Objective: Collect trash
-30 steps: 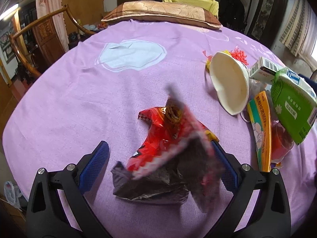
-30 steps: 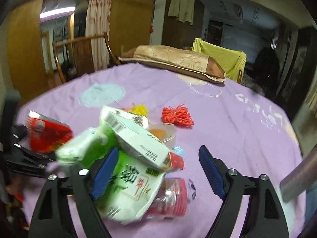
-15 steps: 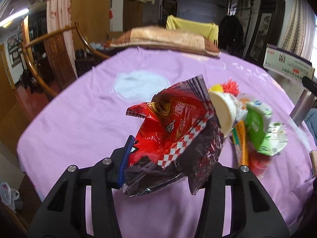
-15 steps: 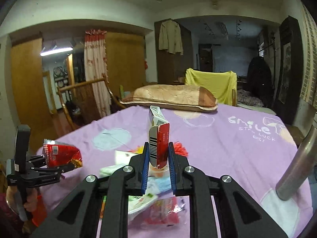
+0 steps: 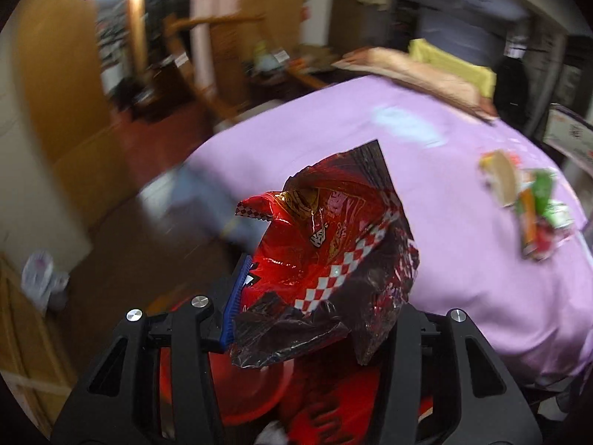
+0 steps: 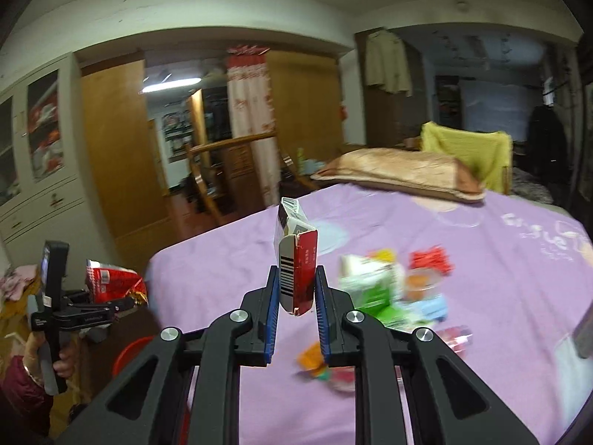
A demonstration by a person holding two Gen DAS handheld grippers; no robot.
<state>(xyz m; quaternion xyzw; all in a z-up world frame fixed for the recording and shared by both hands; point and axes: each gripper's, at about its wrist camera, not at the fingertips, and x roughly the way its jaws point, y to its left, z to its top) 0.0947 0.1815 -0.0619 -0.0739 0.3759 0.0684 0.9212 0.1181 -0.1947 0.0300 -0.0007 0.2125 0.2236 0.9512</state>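
— What's the left gripper (image 5: pixel 315 315) got?

— A crumpled red snack bag (image 5: pixel 333 259), white checks on it and a dark lining. The jaws are pressed in on its lower part, and it's held up off the bed, past the edge of the purple bedsheet (image 5: pixel 426 148). Right under it there's a red basin (image 5: pixel 255 389) on the floor.

— And the right gripper (image 6: pixel 295 306)?

— Pinching a small red and white carton (image 6: pixel 296 259) with a barcode on it, standing upright between the blue pads (image 6: pixel 273 307), lifted above the sheet.

— The rest of the trash?

— Lying on the sheet, over to the right. From the right wrist it's a blurred heap (image 6: pixel 400 289): green packaging, something orange, a red tassel (image 6: pixel 431 259). I can't tell the pieces apart.

— Anything else up there?

— A tan pillow (image 6: pixel 400 174) at the far side, a yellow cloth (image 6: pixel 467 148) behind it.
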